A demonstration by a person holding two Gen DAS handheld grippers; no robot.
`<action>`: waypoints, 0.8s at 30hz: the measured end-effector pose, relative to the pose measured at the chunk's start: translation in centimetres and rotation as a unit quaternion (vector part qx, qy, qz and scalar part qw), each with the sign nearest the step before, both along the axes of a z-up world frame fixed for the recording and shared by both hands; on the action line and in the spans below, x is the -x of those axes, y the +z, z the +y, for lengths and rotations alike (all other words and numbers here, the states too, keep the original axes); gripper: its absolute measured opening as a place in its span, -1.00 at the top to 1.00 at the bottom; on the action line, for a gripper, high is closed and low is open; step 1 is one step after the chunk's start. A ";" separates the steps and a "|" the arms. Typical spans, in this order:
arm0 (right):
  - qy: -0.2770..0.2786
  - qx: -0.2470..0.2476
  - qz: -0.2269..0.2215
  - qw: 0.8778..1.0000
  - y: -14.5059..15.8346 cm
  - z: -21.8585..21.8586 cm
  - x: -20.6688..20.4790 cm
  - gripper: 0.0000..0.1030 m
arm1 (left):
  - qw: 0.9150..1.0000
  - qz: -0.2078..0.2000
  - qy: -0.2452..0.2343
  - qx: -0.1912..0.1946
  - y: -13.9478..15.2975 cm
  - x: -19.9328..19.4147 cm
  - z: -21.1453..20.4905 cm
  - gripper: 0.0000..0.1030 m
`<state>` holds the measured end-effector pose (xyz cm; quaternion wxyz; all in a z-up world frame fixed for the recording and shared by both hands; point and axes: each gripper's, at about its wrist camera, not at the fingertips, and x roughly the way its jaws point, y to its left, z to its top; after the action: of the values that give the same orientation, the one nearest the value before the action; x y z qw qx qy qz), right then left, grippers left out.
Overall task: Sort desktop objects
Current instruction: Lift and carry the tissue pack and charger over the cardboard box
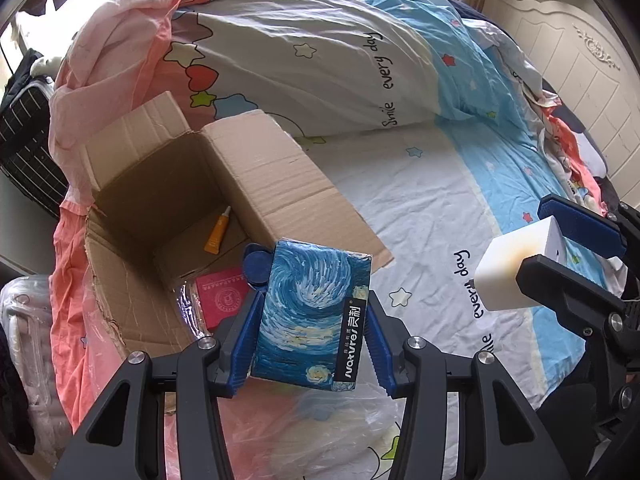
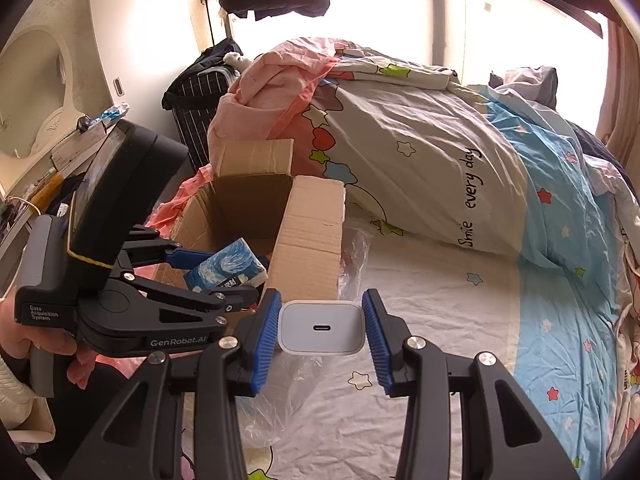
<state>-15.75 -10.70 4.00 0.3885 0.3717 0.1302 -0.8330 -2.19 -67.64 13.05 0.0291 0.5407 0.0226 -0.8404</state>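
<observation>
Tissue pack (image 1: 310, 314): blue swirl print, clamped between the left gripper (image 1: 310, 344) pads, at the near rim of the box.
Cardboard box (image 1: 280, 184): open, at 11 o'clock in the left view; an orange tube (image 1: 216, 234) and a red card (image 1: 220, 298) lie inside.
Charger (image 2: 322, 327): white, squeezed by the right gripper (image 2: 322, 330), above the bedsheet (image 2: 440, 300).
Quilt (image 2: 420, 152): heaped at 12 o'clock.

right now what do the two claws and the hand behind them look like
Both claws, left and right, have black angular frames with silver bolts and ribbed blue finger pads. The left body reads "GenRobot.AI" and "Data Acquisition System" in white. A bare hand grips its grey handle; no sleeve shows.
</observation>
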 end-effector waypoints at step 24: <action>0.079 -0.024 -0.003 0.997 -2.0 -9.8 1.0 0.24 | 0.998 -0.021 0.060 -0.019 -2.7 0.5 -8.3 0.02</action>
<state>-16.78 -20.49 2.03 0.4443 0.3719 0.1775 -0.7955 -2.72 -75.91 10.36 0.0699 0.5564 0.0707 -0.8249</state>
